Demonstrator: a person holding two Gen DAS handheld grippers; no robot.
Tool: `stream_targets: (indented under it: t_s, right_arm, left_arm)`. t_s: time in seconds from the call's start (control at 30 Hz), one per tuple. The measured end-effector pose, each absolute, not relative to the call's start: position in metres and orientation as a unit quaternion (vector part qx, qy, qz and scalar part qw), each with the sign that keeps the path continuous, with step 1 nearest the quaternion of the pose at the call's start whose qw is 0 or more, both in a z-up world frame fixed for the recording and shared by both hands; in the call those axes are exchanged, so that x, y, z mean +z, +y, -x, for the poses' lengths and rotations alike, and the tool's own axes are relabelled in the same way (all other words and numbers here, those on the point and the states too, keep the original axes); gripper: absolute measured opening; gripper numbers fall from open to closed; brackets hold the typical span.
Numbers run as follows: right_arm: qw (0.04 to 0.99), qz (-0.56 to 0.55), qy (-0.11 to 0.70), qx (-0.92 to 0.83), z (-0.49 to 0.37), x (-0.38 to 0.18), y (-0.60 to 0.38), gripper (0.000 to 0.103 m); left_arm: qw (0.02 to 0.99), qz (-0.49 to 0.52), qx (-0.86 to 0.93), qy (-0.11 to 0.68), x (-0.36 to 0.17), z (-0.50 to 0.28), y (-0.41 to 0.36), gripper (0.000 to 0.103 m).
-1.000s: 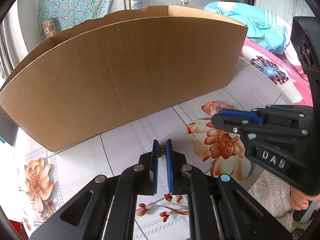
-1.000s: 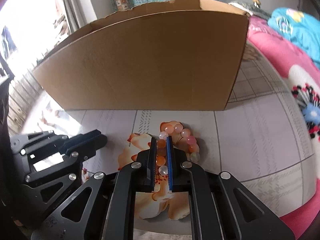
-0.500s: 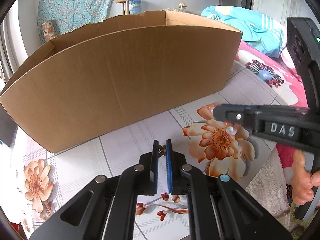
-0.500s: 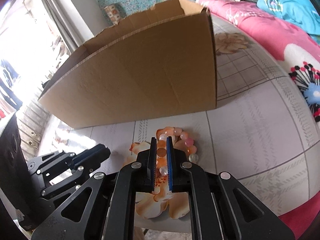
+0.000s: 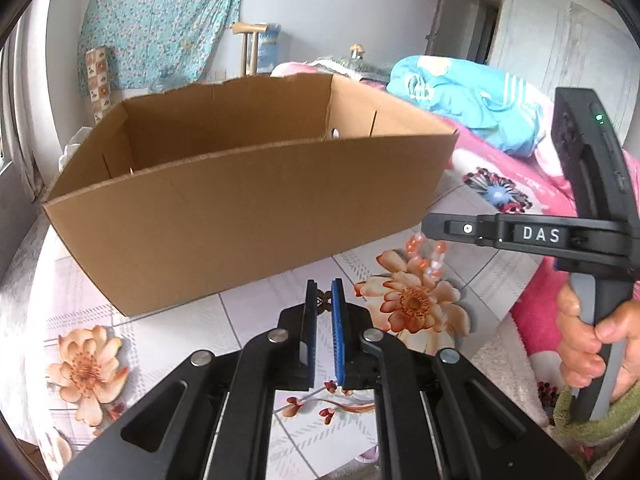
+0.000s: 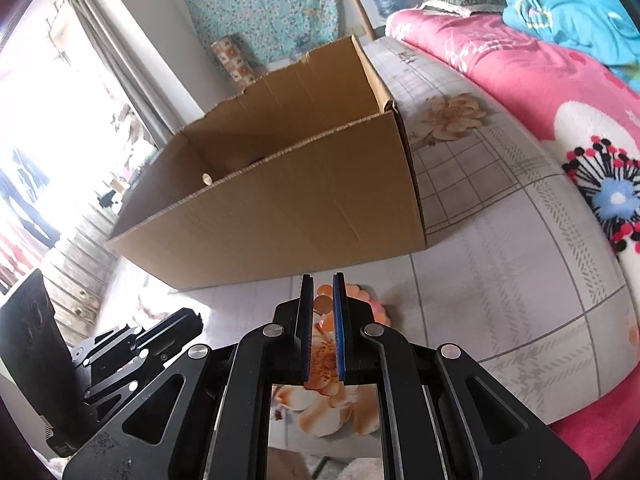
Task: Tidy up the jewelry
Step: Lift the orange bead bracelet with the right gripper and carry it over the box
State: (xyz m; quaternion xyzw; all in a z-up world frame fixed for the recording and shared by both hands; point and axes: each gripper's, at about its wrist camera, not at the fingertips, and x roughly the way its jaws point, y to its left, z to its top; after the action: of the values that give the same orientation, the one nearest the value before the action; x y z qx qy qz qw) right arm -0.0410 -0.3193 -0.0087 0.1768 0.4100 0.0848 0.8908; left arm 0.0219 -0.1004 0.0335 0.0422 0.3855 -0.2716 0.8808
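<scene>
My left gripper [image 5: 322,286] is shut on a small brown-gold trinket [image 5: 322,300] pinched at its fingertips, held above the floral sheet short of the open cardboard box [image 5: 248,216]. My right gripper [image 6: 322,280] is shut on a bracelet of pink and orange beads [image 6: 322,304], which hangs from its tip; the left wrist view shows the beads [image 5: 430,258] dangling under the right gripper [image 5: 430,227]. The box [image 6: 288,200] stands just beyond both grippers with its top open. What lies on its floor is mostly hidden.
A floral bedsheet [image 5: 168,340] covers the surface under the box. A pink blanket [image 6: 520,76] and a blue cloth [image 5: 472,104] lie to the right. A person's hand [image 5: 592,340] grips the right tool's handle. A window and curtain [image 6: 60,120] are on the left.
Both grippers have risen and tilted, each still holding its piece. The box's open top and inside walls now show, where before only its front wall did. The bracelet has lifted off the sheet.
</scene>
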Motion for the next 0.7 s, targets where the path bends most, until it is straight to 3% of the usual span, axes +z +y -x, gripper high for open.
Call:
stream_targets:
  t_s: [0.7]
  right_arm:
    - [0.9,-0.243,0.331,0.149,0.047,0.09,-0.329,0.007]
  left_arm:
    - [0.901,-0.003,-0.301,0.313,0.146,-0.025,-0.064,0.006]
